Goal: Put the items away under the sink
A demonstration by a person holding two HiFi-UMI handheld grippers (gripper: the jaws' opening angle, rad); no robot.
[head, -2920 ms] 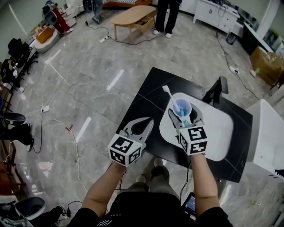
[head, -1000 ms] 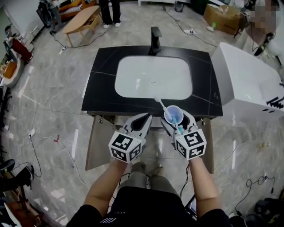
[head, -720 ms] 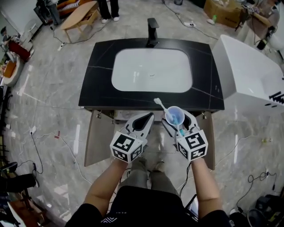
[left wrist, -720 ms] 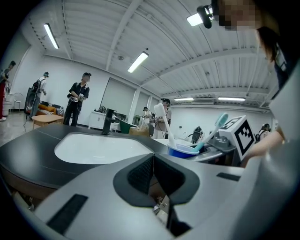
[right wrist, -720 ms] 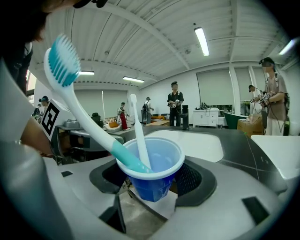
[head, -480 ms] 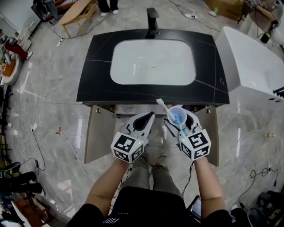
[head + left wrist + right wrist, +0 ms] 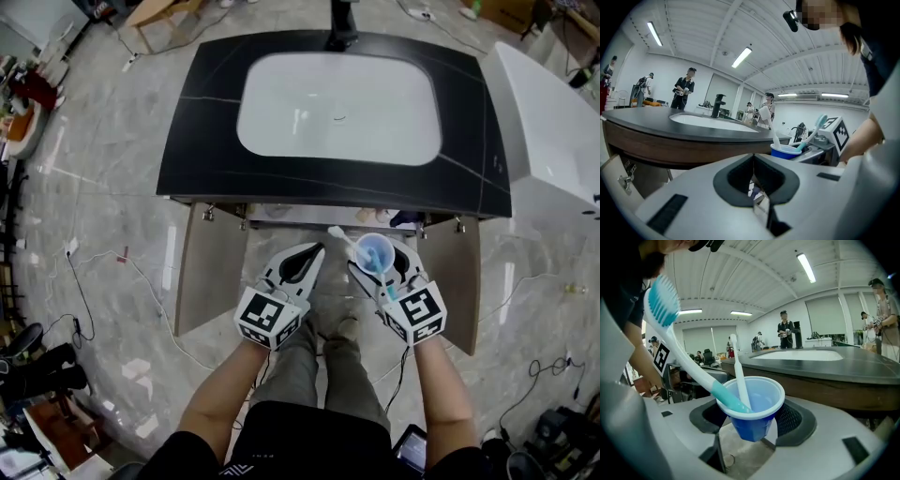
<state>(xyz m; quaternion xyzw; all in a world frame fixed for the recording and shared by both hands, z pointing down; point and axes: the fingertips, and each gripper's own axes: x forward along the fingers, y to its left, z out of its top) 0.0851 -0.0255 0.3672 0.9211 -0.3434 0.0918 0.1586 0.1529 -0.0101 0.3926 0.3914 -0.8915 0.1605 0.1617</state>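
Observation:
My right gripper (image 7: 382,262) (image 7: 751,425) is shut on a blue plastic cup (image 7: 374,251) (image 7: 752,408) (image 7: 785,151). Two toothbrushes stand in the cup, a white one (image 7: 340,235) (image 7: 738,370) and a white and teal one (image 7: 387,285) (image 7: 682,352). The cup hangs upright just in front of the black sink counter (image 7: 216,141) (image 7: 843,366), below its front edge. My left gripper (image 7: 310,258) (image 7: 753,161) is shut with nothing in it, level with the right one and to its left. Both cabinet doors, the left door (image 7: 208,267) and the right door (image 7: 465,281), stand open under the counter.
The white basin (image 7: 339,106) and a black tap (image 7: 341,28) are set in the counter. A white unit (image 7: 553,141) stands to the right. Cables (image 7: 103,281) lie on the grey tiled floor. Some items (image 7: 389,218) show inside the cabinet. People (image 7: 683,91) stand far off.
Both grippers have sunk together from counter height to in front of the open cabinet, the cup still held. The view has tilted so the counter sits higher in frame.

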